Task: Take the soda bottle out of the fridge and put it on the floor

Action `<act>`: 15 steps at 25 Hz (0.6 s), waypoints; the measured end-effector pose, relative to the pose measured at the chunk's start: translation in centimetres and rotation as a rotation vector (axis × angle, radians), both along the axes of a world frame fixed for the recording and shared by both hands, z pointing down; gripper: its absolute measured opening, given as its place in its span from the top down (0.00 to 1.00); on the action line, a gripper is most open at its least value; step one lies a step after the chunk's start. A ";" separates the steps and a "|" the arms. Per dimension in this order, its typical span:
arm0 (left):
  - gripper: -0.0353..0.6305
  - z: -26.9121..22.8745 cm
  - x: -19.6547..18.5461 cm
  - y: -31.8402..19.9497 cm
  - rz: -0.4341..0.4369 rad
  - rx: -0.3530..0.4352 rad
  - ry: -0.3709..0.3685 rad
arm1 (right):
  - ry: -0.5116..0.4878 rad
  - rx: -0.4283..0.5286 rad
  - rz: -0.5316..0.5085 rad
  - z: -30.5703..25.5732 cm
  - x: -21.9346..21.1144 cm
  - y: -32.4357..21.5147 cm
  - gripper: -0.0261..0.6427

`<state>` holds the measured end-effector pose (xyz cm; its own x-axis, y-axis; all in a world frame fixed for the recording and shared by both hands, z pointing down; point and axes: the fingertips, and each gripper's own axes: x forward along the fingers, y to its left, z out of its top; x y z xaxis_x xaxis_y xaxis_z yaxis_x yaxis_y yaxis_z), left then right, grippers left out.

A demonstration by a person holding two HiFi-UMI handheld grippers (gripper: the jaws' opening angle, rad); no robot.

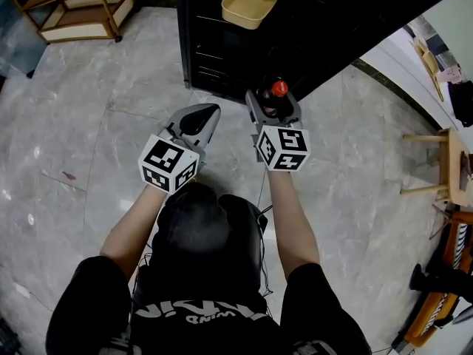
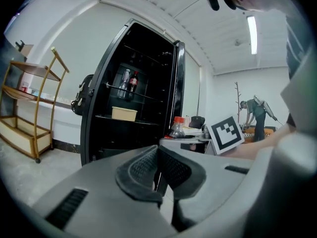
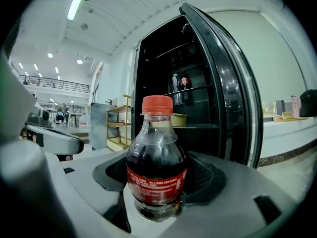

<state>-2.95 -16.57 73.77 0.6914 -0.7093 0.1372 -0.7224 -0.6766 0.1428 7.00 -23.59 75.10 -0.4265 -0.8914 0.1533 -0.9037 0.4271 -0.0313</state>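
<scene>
A small soda bottle point(image 3: 156, 165) with dark drink, a red cap and a red label stands upright between the pads of my right gripper point(image 3: 157, 175), which is shut on it. In the head view the soda bottle point(image 1: 275, 96) shows its red cap just outside the open black fridge point(image 1: 310, 28), with my right gripper point(image 1: 273, 108) around it above the floor. My left gripper point(image 1: 198, 117) hangs to the left, shut and empty. Its pads point(image 2: 143, 170) meet in the left gripper view, where the soda bottle point(image 2: 177, 129) shows beside the fridge point(image 2: 129, 108).
A yellow tub point(image 1: 248, 4) sits on a fridge shelf, and two more bottles point(image 2: 129, 81) stand on a higher shelf. A wooden rack point(image 1: 74, 6) stands at the back left. Wooden furniture point(image 1: 443, 168) lines the right side. Grey marble floor point(image 1: 96, 124) spreads to the left.
</scene>
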 end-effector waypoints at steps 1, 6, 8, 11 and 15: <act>0.94 0.5 0.1 0.3 0.004 0.003 -0.001 | -0.003 0.000 0.001 0.6 0.1 0.2 0.48; 0.94 2.8 0.8 1.3 0.021 -0.008 -0.026 | -0.004 -0.006 -0.024 3.0 0.4 1.4 0.48; 0.94 3.2 1.2 1.8 0.029 -0.014 -0.023 | -0.005 -0.008 -0.035 3.7 0.6 2.0 0.48; 0.94 3.8 1.3 2.3 0.033 -0.009 -0.029 | -0.012 -0.005 -0.052 4.8 0.6 2.7 0.48; 0.94 4.8 1.8 2.8 0.045 -0.008 -0.042 | -0.012 -0.008 -0.065 6.8 0.8 2.8 0.48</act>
<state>-1.19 -13.73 78.61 0.7161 -0.6765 0.1720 -0.6968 -0.7074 0.1186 7.76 -20.77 81.86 -0.4855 -0.8604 0.1550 -0.8735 0.4847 -0.0458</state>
